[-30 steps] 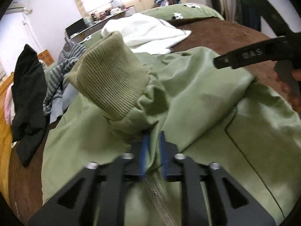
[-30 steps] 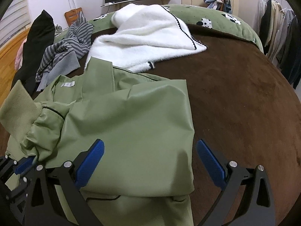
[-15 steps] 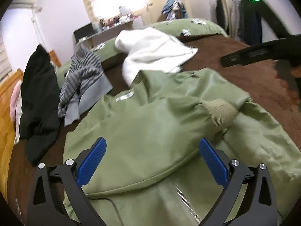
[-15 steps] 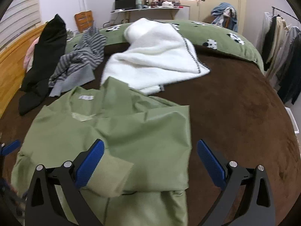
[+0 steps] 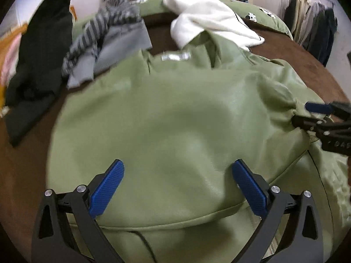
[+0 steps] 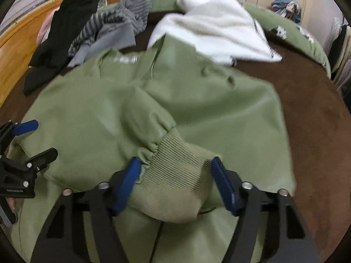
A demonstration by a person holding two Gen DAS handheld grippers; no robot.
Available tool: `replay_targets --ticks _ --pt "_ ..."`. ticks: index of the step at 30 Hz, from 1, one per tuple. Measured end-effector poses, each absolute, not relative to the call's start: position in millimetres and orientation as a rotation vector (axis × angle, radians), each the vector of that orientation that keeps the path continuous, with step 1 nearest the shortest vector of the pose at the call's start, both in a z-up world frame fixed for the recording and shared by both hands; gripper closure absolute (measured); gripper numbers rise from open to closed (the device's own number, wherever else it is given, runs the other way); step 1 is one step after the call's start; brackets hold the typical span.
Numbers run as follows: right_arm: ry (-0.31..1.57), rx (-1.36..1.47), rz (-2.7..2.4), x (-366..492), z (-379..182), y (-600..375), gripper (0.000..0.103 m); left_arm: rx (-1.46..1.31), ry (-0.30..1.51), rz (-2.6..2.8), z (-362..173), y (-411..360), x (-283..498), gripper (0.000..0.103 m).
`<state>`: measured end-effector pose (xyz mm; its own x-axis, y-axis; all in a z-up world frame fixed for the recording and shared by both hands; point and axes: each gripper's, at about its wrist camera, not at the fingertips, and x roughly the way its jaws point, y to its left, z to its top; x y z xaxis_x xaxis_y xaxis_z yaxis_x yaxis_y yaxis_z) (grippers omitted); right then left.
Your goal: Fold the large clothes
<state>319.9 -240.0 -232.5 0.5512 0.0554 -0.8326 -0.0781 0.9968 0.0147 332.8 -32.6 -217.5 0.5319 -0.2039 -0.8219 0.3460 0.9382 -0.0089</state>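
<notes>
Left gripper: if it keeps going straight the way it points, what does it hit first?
Most likely the green jacket. The left gripper is open with nothing between its jaws, angled down over the jacket's flat body on the bed. How far above it sits is unclear.

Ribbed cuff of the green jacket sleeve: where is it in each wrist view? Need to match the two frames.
Left wrist view: the ribbed cuff shows only as a sliver at the far right edge, mostly hidden behind the right gripper.
Right wrist view: the cuff lies bottom centre, between the right gripper's closing fingers.
Shared landmark: the white neck label on the green jacket, upper centre in both.
</notes>
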Motion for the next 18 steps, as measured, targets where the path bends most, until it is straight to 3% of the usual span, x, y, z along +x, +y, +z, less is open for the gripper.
replay_targets --ticks 18 --pt "0.954 -0.018 0.057 326 -238 -242 0.037 0.092 0.926 -0.337 -232 -30 334 0.005"
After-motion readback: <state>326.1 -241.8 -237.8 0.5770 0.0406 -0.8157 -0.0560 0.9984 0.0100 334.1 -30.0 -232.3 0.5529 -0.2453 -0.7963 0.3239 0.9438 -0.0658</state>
